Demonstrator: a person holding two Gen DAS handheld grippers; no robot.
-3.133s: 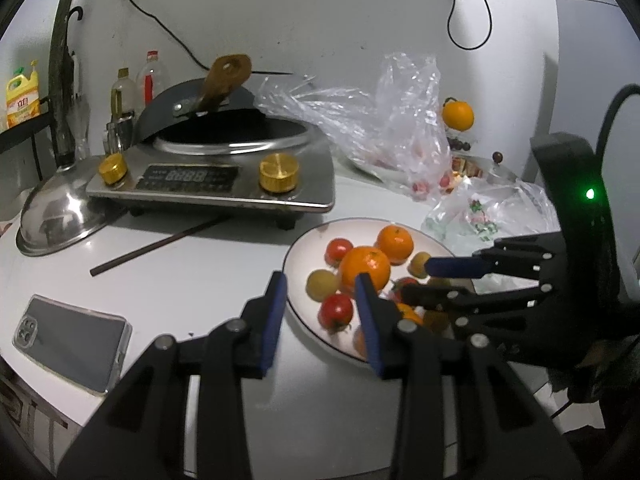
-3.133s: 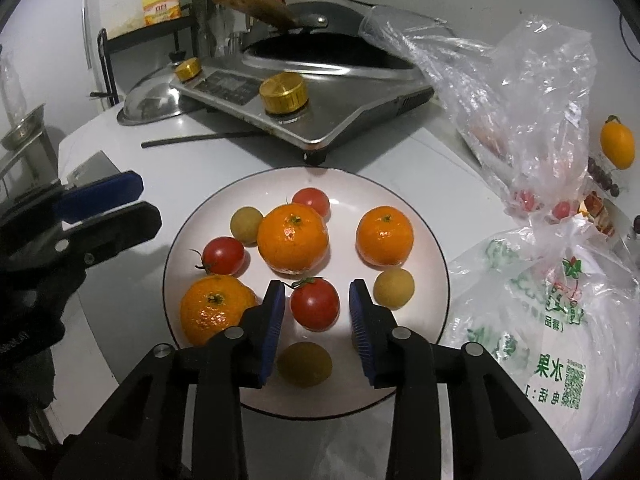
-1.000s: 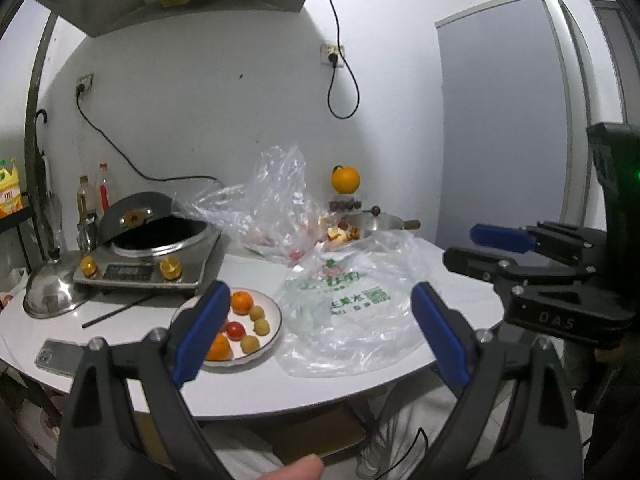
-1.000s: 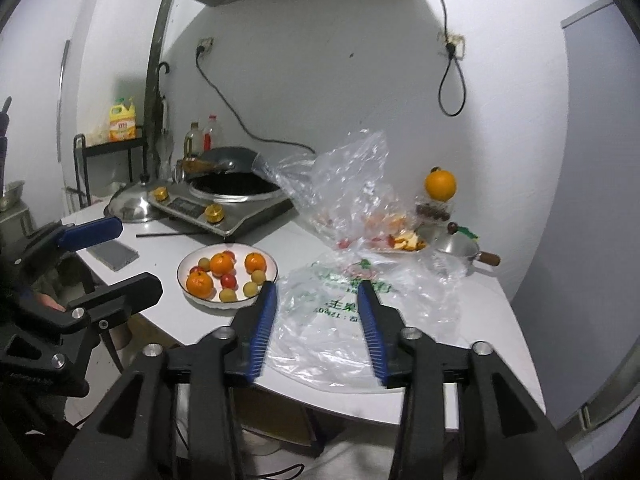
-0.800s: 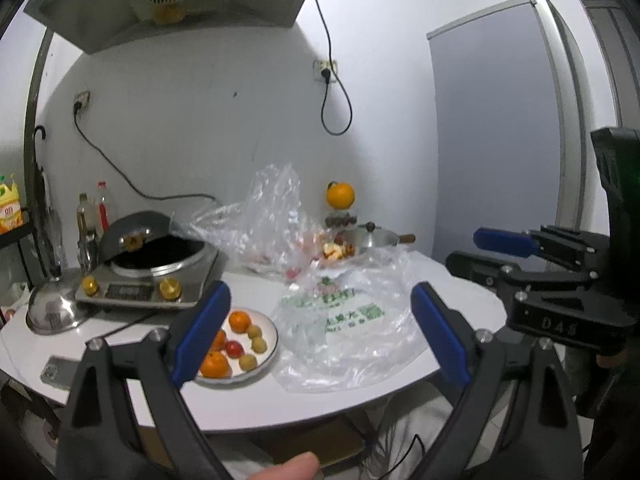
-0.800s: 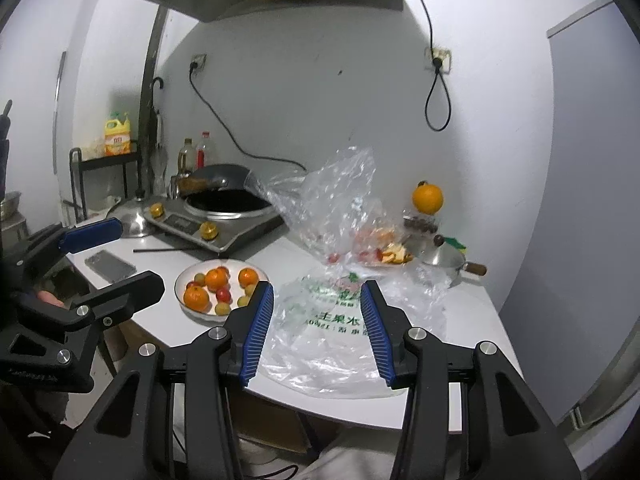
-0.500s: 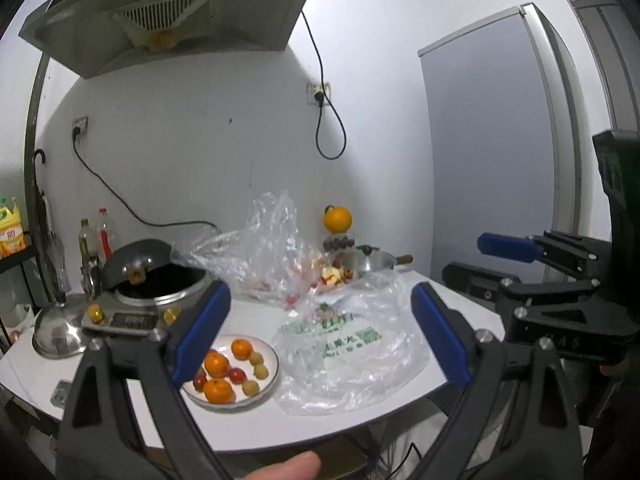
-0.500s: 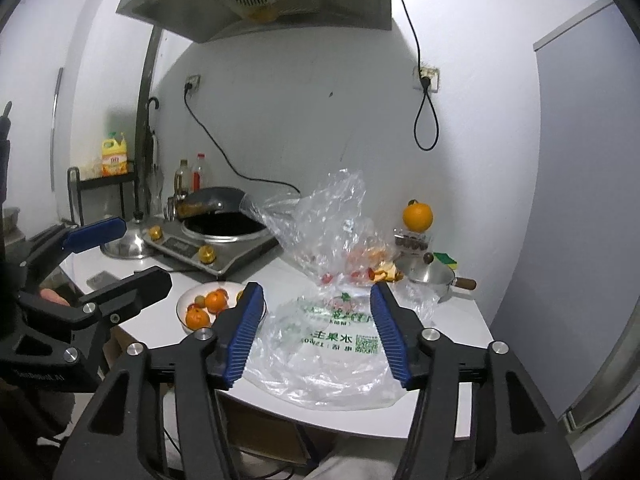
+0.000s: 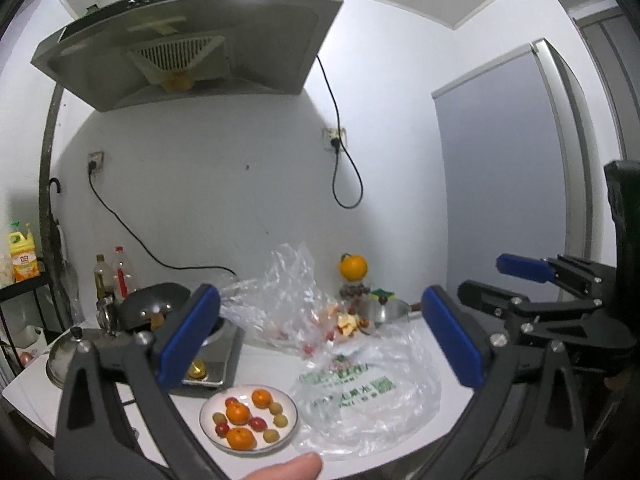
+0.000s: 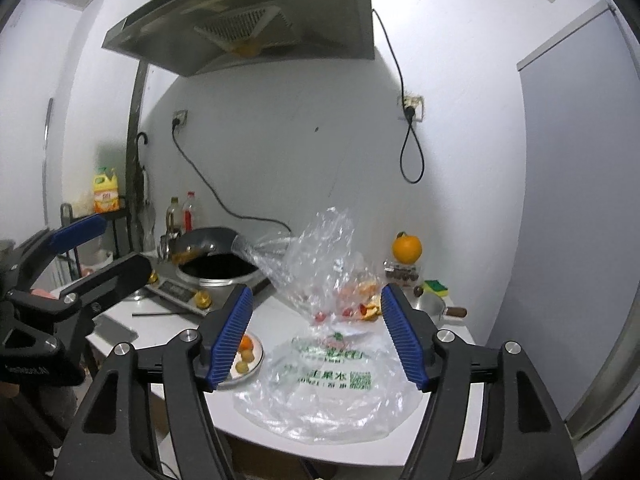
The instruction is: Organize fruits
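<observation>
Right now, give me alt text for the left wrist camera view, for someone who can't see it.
The open, empty left gripper frames a white table holding a plate of oranges, cherry tomatoes and small yellow-green fruits beside a printed plastic bag. An induction cooker with a wok sits behind under a range hood; the right gripper shows at right.

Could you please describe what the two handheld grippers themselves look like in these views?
The left gripper and the right gripper match: black linkage arms with silver screws and blue finger pads, ribbed on the right gripper. The left gripper's body bears small white lettering, too blurred to read.
</observation>
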